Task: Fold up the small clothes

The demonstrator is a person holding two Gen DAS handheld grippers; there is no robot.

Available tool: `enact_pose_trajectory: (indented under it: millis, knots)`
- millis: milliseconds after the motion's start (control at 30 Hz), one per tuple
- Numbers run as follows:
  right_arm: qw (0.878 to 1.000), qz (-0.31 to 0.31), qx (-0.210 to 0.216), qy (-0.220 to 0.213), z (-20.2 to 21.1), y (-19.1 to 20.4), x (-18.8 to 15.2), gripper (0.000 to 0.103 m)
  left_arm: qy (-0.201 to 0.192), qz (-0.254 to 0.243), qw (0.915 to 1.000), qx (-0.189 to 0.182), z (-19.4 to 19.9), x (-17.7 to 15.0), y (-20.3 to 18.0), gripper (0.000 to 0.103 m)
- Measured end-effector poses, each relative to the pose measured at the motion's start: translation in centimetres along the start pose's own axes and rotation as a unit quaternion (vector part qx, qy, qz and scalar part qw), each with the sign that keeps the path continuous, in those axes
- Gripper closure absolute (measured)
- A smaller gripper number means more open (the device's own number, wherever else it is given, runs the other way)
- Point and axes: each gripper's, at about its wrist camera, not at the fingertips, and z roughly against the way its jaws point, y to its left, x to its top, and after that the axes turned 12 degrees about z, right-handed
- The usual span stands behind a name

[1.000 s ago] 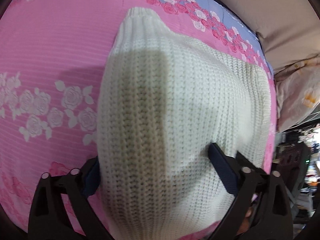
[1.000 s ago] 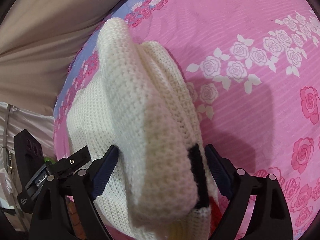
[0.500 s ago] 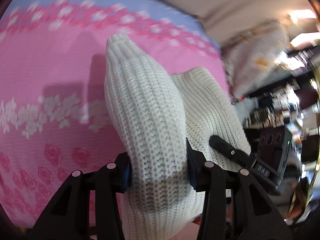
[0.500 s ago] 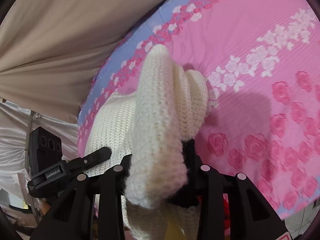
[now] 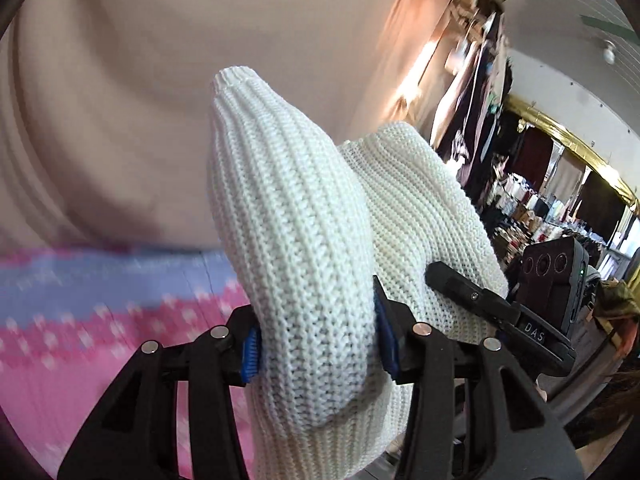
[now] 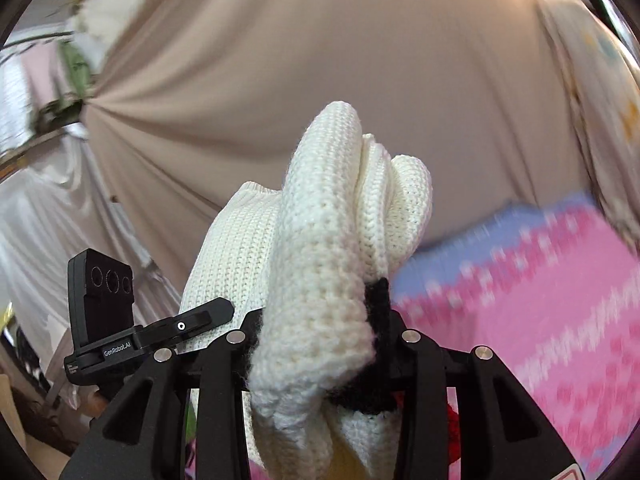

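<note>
Fingers (image 5: 251, 346) of the left gripper (image 5: 316, 344) clamped, blue pads on either side, on a thick bunched fold of the cream-white chunky-knit sweater (image 5: 296, 240); jaws just closed in from much wider, then eased a touch, knit filling the whole gap between them. Fingers (image 6: 394, 332) of the right gripper (image 6: 320, 340) likewise pressed onto another bunched part of the same sweater (image 6: 320, 264), beside a strip of black knit trim (image 6: 378, 300) along the right-hand finger; jaws just closed in here too, fabric between them. Sweater held up off the bed, slack knit spanning between the two grippers, a ribbed edge standing at the top of the left-wrist view and several folded layers stacked upright in the right-wrist view. Below and behind, blurred: pink bedcover with white and rose flower print and a lilac-blue border (image 5: 100, 292), border band towards its far edge. Beyond that edge, a beige draped curtain (image 6: 320, 60). Opposite gripper with its black camera block visible in each view, at the right of the left-wrist picture (image 5: 552, 280) and at the left of the right-wrist picture.
</note>
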Motion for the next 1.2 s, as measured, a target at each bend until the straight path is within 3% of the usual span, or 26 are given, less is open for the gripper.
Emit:
enact_pose_trajectory:
  millis: [67,167,267,300,333,400,467,500,567,667,733,900,1100,1133,1200]
  knots:
    - [0.999,0.028,0.028,-0.030,-0.5,2.3,2.0,0.066,-0.028,-0.014,0.9994,0.012,2.4,1.2,0.3,0.056]
    - [0.997,0.038,0.061,-0.036,-3.3,4.1,2.9,0.063,-0.040,-0.007,0.9975,0.058,4.0,1.7,3.1,0.052]
    - [0.997,0.023,0.080,-0.006,-8.0,4.1,0.7,0.055,-0.015,0.029,0.9920,0.122,2.4,-0.4,9.1,0.040]
    - [0.997,0.011,0.082,0.010,-10.5,3.6,-1.2,0.048,-0.007,0.041,0.9886,0.145,1.6,-1.5,11.1,0.029]
    - [0.996,0.002,0.083,0.032,-12.6,3.1,-3.3,0.043,0.005,0.058,0.9819,0.180,0.3,-3.2,14.0,0.025]
    - [0.994,-0.012,0.047,0.094,-17.4,0.9,-9.6,0.041,0.040,0.105,0.9601,0.256,-2.2,-7.7,20.1,0.025]
    - [0.980,-0.032,-0.017,0.194,-20.9,-1.5,-16.6,0.042,0.090,0.166,0.9253,0.329,-3.5,-13.2,25.8,0.030]
    - [0.971,-0.046,-0.035,0.232,-21.4,-2.4,-19.3,0.047,0.103,0.189,0.9126,0.348,-3.5,-15.3,27.4,0.032]
    - [0.958,-0.084,-0.037,0.273,-20.8,-3.6,-23.7,0.049,0.110,0.216,0.9035,0.354,-2.2,-18.1,28.9,0.032]
    - [0.948,-0.086,-0.033,0.304,-19.6,-3.3,-26.1,0.048,0.121,0.241,0.8973,0.349,-2.0,-20.9,29.3,0.031]
    - [0.946,-0.072,-0.030,0.315,-19.8,-2.9,-26.1,0.048,0.127,0.232,0.8967,0.355,-2.4,-21.4,28.6,0.030]
    - [0.946,-0.054,-0.023,0.318,-23.7,-2.3,-24.7,0.042,0.144,0.155,0.8986,0.384,-4.9,-21.2,26.7,0.026]
    - [0.939,-0.017,-0.044,0.340,-29.7,-1.8,-24.5,0.038,0.155,0.162,0.8932,0.390,-6.4,-21.4,27.2,0.026]
    - [0.937,-0.014,-0.037,0.348,-30.7,-1.8,-24.8,0.050,0.155,0.163,0.8923,0.391,-6.4,-21.4,27.2,0.026]
    - [0.932,-0.010,-0.019,0.362,-31.9,-1.6,-25.1,0.084,0.156,0.160,0.8914,0.394,-6.5,-21.4,27.3,0.026]
